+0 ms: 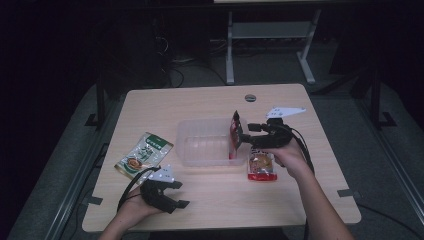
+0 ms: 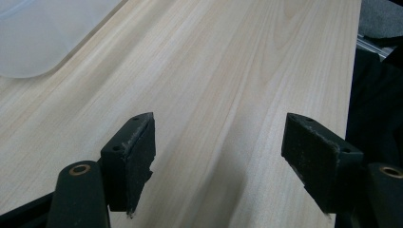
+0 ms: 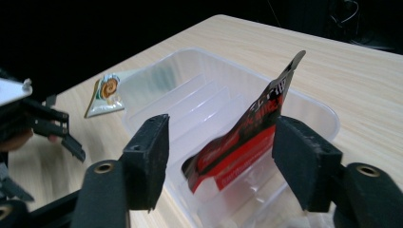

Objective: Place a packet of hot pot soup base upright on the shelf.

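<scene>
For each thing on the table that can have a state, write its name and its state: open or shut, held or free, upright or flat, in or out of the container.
Left gripper: open, holding nothing.
Right gripper: open, jaws either side of the red packet.
Red packet: on edge, tilted, in the clear container.
Clear container: open-topped, no lid.
Green packet: flat on the table, outside the container.
Orange-and-red packet: flat on the table, outside the container.

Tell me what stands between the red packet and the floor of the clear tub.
Nothing visible. The red packet stands tilted inside the clear tub at its right end, between the open jaws of the right gripper. Beneath it lies bare ribbed plastic.
</scene>
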`<state>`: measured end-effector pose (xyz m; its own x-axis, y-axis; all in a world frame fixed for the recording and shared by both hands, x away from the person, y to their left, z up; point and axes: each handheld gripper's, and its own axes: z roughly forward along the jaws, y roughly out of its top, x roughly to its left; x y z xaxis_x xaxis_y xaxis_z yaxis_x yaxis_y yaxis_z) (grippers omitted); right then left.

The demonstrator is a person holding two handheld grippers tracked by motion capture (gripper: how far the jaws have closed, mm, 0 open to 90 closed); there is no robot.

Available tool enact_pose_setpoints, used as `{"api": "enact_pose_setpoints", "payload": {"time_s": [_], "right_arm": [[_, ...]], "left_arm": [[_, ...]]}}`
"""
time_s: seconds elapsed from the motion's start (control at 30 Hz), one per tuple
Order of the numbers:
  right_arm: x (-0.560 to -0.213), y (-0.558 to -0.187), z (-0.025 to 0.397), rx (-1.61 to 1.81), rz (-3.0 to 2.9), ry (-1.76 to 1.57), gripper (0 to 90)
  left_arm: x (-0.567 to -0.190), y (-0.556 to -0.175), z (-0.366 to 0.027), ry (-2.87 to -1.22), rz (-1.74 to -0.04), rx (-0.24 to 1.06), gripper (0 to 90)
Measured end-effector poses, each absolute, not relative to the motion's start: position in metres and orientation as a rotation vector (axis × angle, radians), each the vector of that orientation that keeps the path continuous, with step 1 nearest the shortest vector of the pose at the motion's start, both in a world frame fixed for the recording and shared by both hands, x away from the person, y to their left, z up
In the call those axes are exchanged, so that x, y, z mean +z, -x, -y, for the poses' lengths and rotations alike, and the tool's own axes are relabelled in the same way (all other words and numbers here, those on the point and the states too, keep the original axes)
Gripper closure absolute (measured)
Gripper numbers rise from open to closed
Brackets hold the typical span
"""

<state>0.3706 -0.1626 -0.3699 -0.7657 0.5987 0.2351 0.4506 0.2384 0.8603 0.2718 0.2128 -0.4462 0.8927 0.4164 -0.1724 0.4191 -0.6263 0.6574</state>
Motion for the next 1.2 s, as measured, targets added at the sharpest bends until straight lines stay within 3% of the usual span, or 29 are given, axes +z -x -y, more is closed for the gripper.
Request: {"api": "enact_pose_setpoints", "payload": {"time_s": [0.47, 0.57, 0.83, 1.2], "right_arm": [[-0.38, -0.338, 0.194, 1.401, -2.408, -1.005, 33.5], [-0.39, -0.336, 0.201, 1.365, -2.425, -1.019, 41.6], [-0.416, -0.35, 0.212, 1.26, -2.447, -1.065, 89.6], [-0.443, -0.37, 0.205, 1.159, -2.48, -1.099, 89.9]], "left_arm": [[-0.446, -0.272, -0.215, -2.307, -0.609, -0.001, 26.7], [-0.446, -0.272, -0.215, -2.309, -0.611, 0.001, 26.7], [-0.446, -0.272, -0.214, -2.316, -0.614, -0.002, 26.7], [-0.446, -0.271, -0.214, -2.325, -0.604, 0.006, 26.8]]}}
